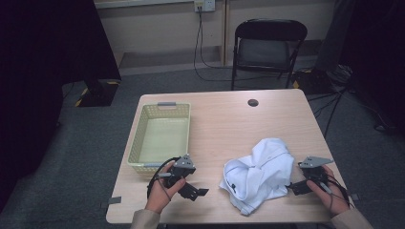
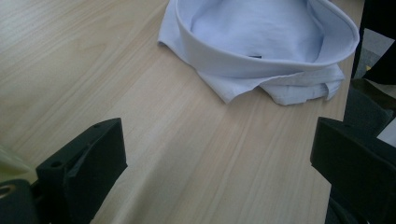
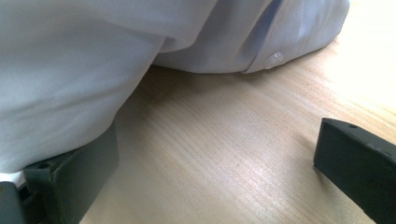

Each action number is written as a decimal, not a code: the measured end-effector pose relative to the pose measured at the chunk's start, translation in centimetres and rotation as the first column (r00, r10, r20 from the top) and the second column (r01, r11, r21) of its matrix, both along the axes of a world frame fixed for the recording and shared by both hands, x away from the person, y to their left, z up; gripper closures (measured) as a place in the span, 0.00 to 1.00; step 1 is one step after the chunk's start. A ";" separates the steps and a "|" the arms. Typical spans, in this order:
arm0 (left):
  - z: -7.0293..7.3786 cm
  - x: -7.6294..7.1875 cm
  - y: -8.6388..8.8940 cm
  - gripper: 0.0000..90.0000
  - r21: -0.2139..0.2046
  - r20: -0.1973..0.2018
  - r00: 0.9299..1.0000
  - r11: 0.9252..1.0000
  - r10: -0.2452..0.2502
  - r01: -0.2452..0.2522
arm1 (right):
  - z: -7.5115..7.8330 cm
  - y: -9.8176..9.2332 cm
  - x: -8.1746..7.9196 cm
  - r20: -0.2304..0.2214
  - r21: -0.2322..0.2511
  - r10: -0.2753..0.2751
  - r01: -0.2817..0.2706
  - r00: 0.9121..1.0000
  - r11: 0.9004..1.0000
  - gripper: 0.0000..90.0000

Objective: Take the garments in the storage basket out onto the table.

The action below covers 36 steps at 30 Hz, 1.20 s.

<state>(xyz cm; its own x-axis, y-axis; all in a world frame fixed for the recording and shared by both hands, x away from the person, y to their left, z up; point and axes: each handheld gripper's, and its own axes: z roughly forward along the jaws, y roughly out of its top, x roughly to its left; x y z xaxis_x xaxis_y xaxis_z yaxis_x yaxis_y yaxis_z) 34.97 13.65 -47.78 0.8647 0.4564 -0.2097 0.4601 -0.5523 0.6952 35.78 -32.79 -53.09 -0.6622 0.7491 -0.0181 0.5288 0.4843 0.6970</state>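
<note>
One white shirt [image 1: 260,171] is lying between two gaping grippers, left gripper [image 1: 197,192] and right gripper [image 1: 292,187]; one basket [image 1: 138,143] is sitting beyond the left.

One white shirt [image 1: 260,172] at 5 o'clock on the worktop [image 1: 224,124], one yellow basket [image 1: 135,145] at 9 o'clock, two grippers, one chair [image 1: 267,47] at 12 o'clock.

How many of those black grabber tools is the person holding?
2. The left gripper is in the person's left hand near the yellow basket; the right gripper is in the right hand, at the edge of the crumpled white shirt. Both are open.
</note>
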 end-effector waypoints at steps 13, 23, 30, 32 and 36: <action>-0.2 -0.3 1.4 0.03 -0.002 -0.003 1.000 1.000 0.021 -0.021 | 0.0 0.0 0.0 0.000 0.000 0.000 0.000 1.000 1.000 0.00; -0.3 -0.5 2.1 0.03 0.007 -0.005 1.000 1.000 0.028 -0.028 | 0.0 0.0 0.0 0.000 0.000 0.000 0.000 1.000 1.000 0.00; -0.5 -0.6 2.8 0.03 0.014 -0.010 0.999 0.999 0.039 -0.039 | 0.0 0.0 0.0 0.000 0.000 0.000 0.000 1.000 1.000 0.00; -0.5 -0.6 3.0 0.03 0.016 0.000 0.999 0.999 0.033 -0.033 | 0.0 0.0 0.0 0.000 0.000 0.000 0.000 1.000 1.000 0.00; -0.5 -0.6 3.3 0.03 0.015 0.002 0.999 0.999 0.044 -0.044 | 0.0 0.0 0.0 0.000 0.000 0.000 0.000 1.000 1.000 0.00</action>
